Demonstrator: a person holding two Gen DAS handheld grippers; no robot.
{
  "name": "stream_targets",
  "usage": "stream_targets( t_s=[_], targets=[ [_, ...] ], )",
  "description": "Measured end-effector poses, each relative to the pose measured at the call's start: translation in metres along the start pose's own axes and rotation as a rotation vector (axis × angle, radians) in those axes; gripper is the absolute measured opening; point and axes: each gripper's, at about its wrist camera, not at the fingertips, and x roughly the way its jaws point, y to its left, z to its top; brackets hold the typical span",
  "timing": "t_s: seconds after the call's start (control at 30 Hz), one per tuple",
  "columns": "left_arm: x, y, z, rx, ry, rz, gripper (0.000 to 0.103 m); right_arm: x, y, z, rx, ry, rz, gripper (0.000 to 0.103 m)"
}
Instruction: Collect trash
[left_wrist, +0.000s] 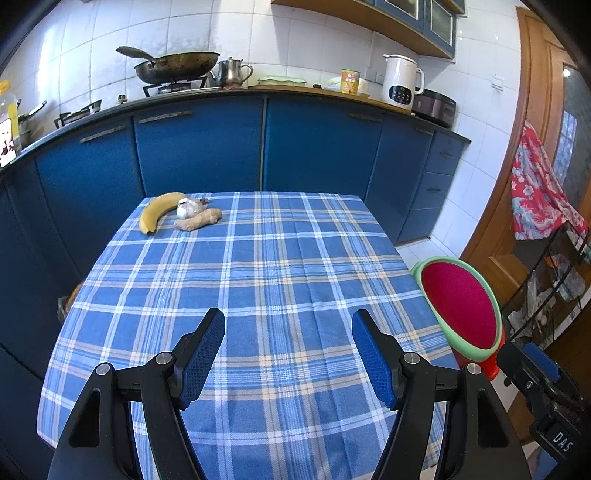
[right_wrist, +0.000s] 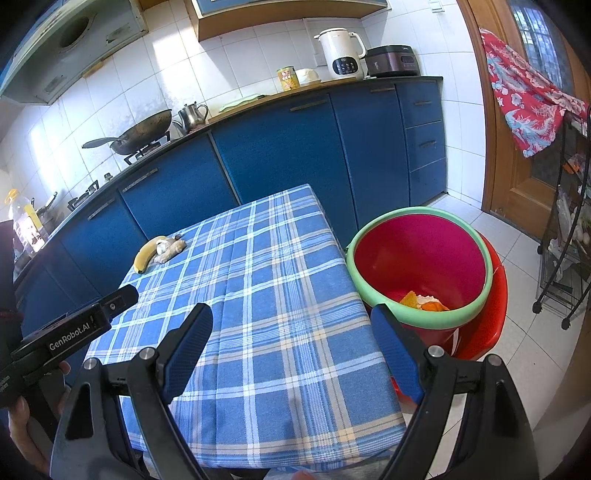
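Observation:
A red bin with a green rim (right_wrist: 421, 258) stands on the floor right of the table; orange and white scraps (right_wrist: 424, 301) lie in its bottom. It also shows in the left wrist view (left_wrist: 461, 306). On the blue plaid tablecloth (left_wrist: 258, 277), at the far left corner, lie a yellow banana (left_wrist: 157, 212), a garlic bulb (left_wrist: 188, 208) and a ginger root (left_wrist: 199, 219); the same group shows in the right wrist view (right_wrist: 159, 249). My left gripper (left_wrist: 288, 321) is open and empty over the near table. My right gripper (right_wrist: 291, 317) is open and empty over the table's near right edge.
Blue kitchen cabinets (left_wrist: 258, 147) run behind the table, with a wok (left_wrist: 177, 66), kettle (left_wrist: 232, 72) and white appliance (left_wrist: 400, 81) on the counter. A wire rack (right_wrist: 565, 240) and a wooden door (right_wrist: 517, 147) stand at the right. White tiled floor surrounds the bin.

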Motion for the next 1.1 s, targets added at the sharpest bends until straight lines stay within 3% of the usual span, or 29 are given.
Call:
stream_targets(
  t_s=[1.1],
  targets=[
    [0.0010, 0.0016, -0.0006, -0.004, 0.003, 0.000, 0.073, 0.0006, 0.0030, -0.0015, -0.003, 0.000, 0.002, 0.087]
  ],
)
